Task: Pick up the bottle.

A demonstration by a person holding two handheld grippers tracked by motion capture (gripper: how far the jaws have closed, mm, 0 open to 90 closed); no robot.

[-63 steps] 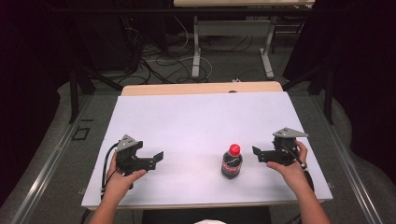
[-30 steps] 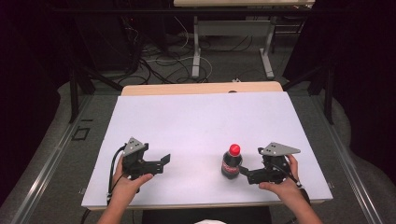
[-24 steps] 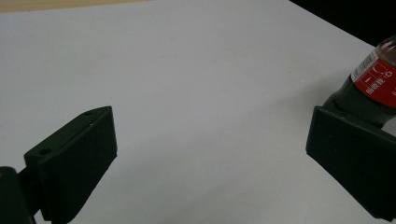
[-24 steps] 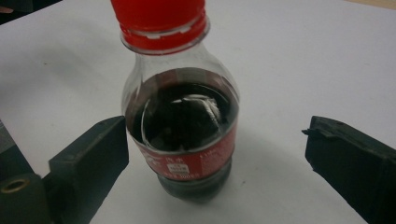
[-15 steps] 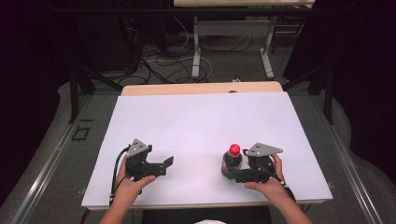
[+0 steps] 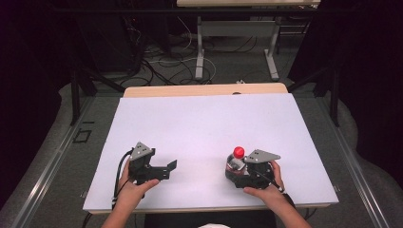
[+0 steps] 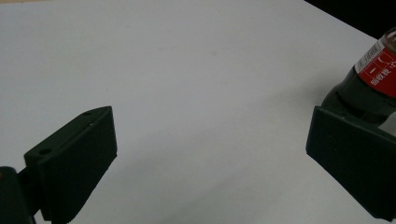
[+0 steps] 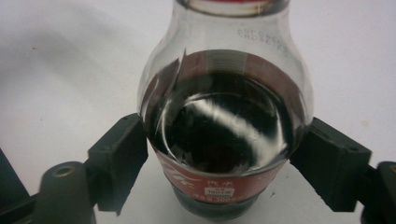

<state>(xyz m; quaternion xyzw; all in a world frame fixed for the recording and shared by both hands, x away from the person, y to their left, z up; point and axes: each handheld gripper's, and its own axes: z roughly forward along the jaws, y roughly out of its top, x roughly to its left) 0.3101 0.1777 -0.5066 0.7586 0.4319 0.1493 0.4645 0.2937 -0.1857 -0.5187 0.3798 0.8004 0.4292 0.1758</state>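
A small cola bottle (image 6: pixel 235 162) with a red cap stands upright on the white table (image 6: pixel 204 123), near the front right. My right gripper (image 6: pixel 232 173) reaches it from the right, and its jaws have just been closing with the bottle between them. In the right gripper view both pads (image 8: pixel 122 154) touch the sides of the dark bottle (image 8: pixel 224 116), so the right gripper (image 8: pixel 222 154) is shut on it. My left gripper (image 6: pixel 167 170) rests at the front left, open, with nothing between its fingers. In the left gripper view, beyond the left gripper (image 7: pixel 210 135), the bottle (image 7: pixel 373 79) stands at the right edge.
A strip of wooden tabletop (image 6: pixel 204 89) shows behind the white sheet. Table legs (image 6: pixel 200 47) and cables lie on the floor beyond the far edge. Bare white surface stretches across the middle and back of the table.
My right gripper has moved left and slightly down to the bottle, and its jaws have gone from wide apart to closed around it. The left gripper has stayed in place over the last second.
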